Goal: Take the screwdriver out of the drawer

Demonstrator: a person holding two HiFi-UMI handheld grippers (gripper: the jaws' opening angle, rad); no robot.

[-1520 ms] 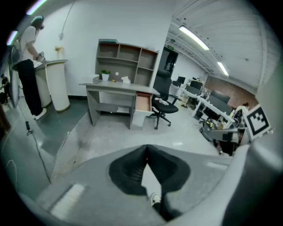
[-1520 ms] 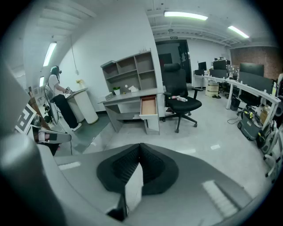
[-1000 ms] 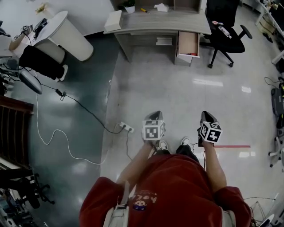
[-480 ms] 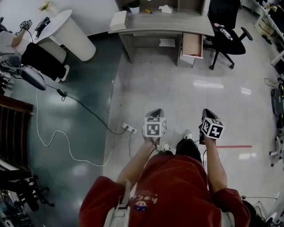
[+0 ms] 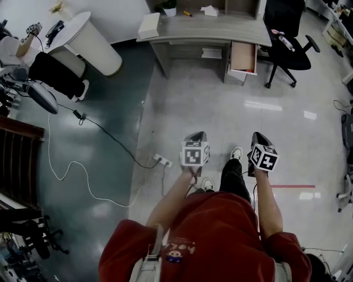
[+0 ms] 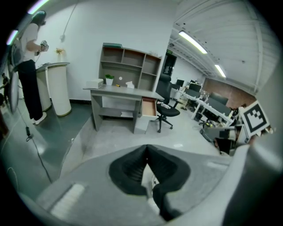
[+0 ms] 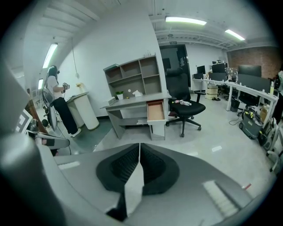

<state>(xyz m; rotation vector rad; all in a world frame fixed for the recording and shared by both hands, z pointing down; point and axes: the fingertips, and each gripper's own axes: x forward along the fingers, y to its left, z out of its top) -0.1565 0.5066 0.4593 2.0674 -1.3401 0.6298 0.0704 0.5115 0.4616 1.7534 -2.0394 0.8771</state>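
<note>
- Fingers (image 6: 130, 170) of the left gripper (image 6: 147, 148) meet at their tips with nothing between them; only floor shows through the narrow slit behind.
- On the right gripper (image 7: 139, 145) the fingers are likewise pressed together and hold nothing.
- Both grippers are held out side by side, in front of the person in the red top (image 5: 220, 242). They sit low over the glossy floor (image 5: 220, 110), aimed toward the far desk and well apart from it.
- At the far side, the drawer (image 5: 243, 55) stands pulled open under the right end of the tabletop (image 5: 209, 27). Its brown bottom shows, but the screwdriver cannot be made out at this distance in any view.
- A small yellow-and-dark item (image 5: 188, 13) lies on the far part of the tabletop, near a potted plant (image 5: 169, 6); it is too small to tell what it is.
- A white box (image 5: 149, 25) sits at the left end of the tabletop.
- A black office chair (image 5: 287, 33) stands just right of the drawer.
- At far left a round white stand (image 5: 91, 44) has a second person in dark trousers (image 5: 52, 74) beside it.
- A white power strip (image 5: 161, 160) lies on the floor near the left gripper, on its left, and its white cable (image 5: 71, 171) loops away to the left.
- A red strip of tape (image 5: 292, 186) marks the floor to the right of the right gripper.
</note>
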